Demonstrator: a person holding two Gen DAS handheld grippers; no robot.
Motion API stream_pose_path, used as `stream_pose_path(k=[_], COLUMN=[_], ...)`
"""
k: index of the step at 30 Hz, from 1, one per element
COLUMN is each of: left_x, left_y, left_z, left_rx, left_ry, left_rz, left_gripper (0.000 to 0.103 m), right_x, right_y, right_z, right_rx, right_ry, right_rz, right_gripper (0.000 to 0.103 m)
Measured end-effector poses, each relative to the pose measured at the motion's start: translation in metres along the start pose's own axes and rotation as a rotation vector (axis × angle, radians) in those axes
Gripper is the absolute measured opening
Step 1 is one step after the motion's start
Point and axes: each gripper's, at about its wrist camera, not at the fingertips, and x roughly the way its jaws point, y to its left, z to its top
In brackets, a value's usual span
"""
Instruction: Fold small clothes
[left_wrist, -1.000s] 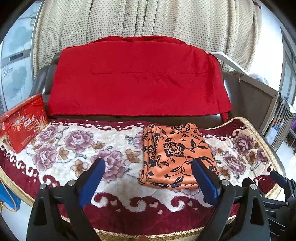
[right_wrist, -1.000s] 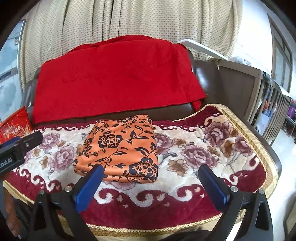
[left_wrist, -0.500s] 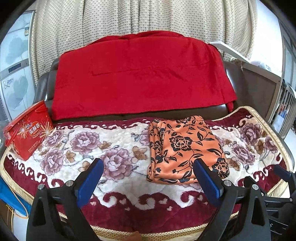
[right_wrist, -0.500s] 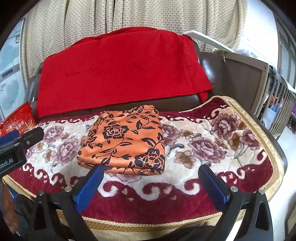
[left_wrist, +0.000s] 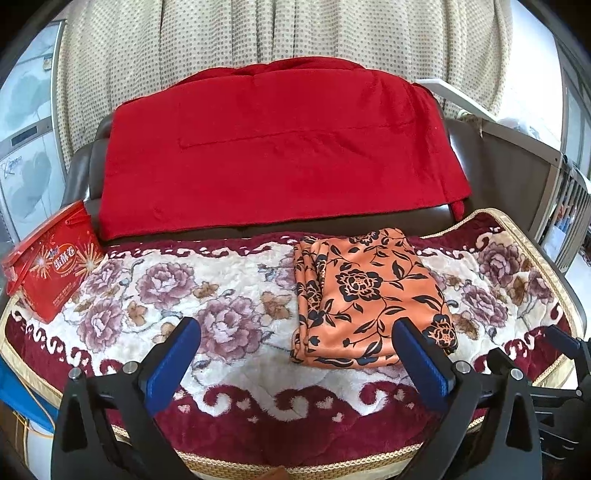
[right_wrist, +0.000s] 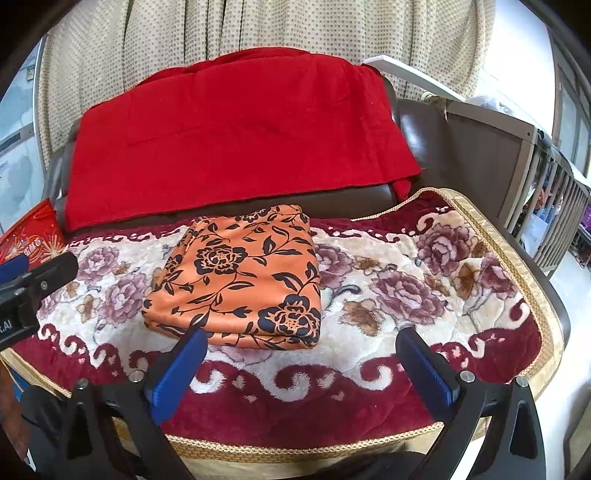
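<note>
Looking along the left hand-held gripper (left_wrist: 295, 354), the left wrist view shows its two blue-padded fingers (left_wrist: 173, 363) spread wide with nothing between them but air; the jaws have just been opening a little further. Past them, right of centre in the frame, lies the folded orange floral garment (left_wrist: 365, 295), flat on the floral blanket (left_wrist: 166, 288) that covers the sofa seat. Its stacked layered edges show along its left side. At the left edge of the frame a red box (left_wrist: 55, 258) sits on the blanket, well apart from the garment. A red throw (left_wrist: 277, 147) drapes over the sofa back across the upper middle, with a dotted curtain (left_wrist: 277, 33) behind it.

From the right wrist view, the right hand-held gripper (right_wrist: 301, 360) hangs at the bottom of the frame, its jaws also wide apart and empty. The orange garment (right_wrist: 243, 277) lies just left of centre, its near edge just beyond the left fingertip. At the left edge, part of the left hand-held gripper (right_wrist: 33, 284) reaches into view.
</note>
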Motion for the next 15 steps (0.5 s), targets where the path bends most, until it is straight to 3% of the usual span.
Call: stream_pose_path(k=[15], left_x=[0.0071], left_y=[-0.0057], left_z=[0.0044], left_rx=[0.019], left_ry=[-0.009], left_rz=[-0.046], left_gripper=[0.103], right_x=[0.0078], right_y=[0.0014], right_z=[0.0035], right_rx=[-0.004], right_ry=[0.012], right_rz=[0.002], right_gripper=[0.103])
